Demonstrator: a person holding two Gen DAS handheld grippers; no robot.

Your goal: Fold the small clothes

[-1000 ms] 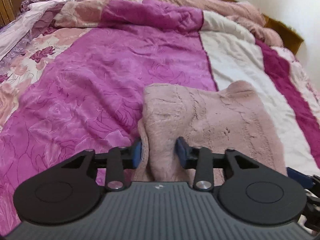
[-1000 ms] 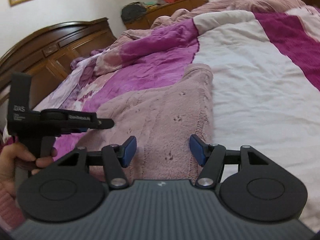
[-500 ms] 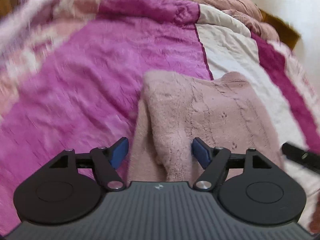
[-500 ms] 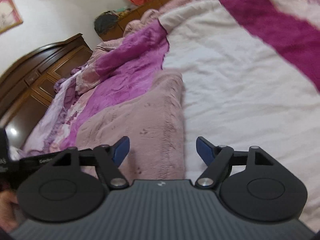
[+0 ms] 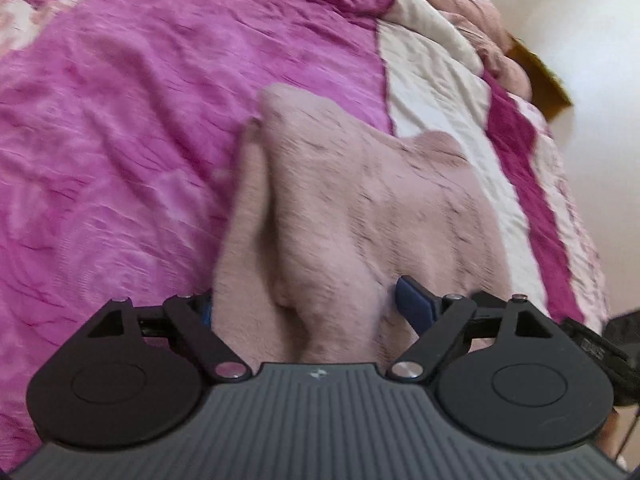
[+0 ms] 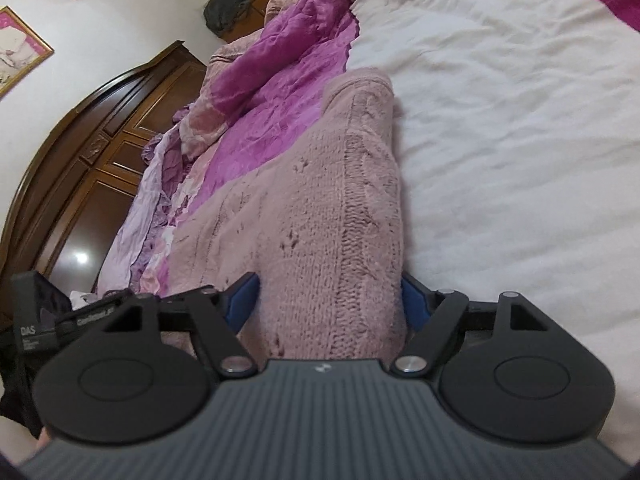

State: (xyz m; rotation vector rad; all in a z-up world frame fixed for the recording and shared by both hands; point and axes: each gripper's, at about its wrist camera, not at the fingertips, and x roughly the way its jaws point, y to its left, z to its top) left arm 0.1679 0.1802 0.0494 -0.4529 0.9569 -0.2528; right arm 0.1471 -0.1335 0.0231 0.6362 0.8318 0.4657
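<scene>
Bed: fills most of both views; magenta, cream and floral quilt panels, rumpled toward the upper part of each frame. Serves as the folding surface.

Headboard: dark carved wood, left side of the right wrist view. Plays no part in the work.

Pink knitted garment: centre of both views, lying flat on the quilt across the magenta and cream panels. Near edge lower centre, at the fingers. Thick rolled left edge in the left wrist view suggests at least one fold already made; a judgement only. Left wrist view blurred by motion, stitch detail unreadable there.

Left gripper: lower centre of its view, fingers spread wide, garment's near-left portion between them. Right blue pad pressed into the knit; left pad mostly hidden behind fabric. Nothing pinched. Placement reads as lining up a grasp on that corner.

Right gripper: lower centre of its view, straddling the garment's right-hand ribbed edge. Blue pads close to or touching the knit on both sides, yet the gap is wide; no firm clamp evident. Likely paired with the other corner so the near edge lifts evenly.

Risk: bulky knit may slip from a shallow bite.
</scene>
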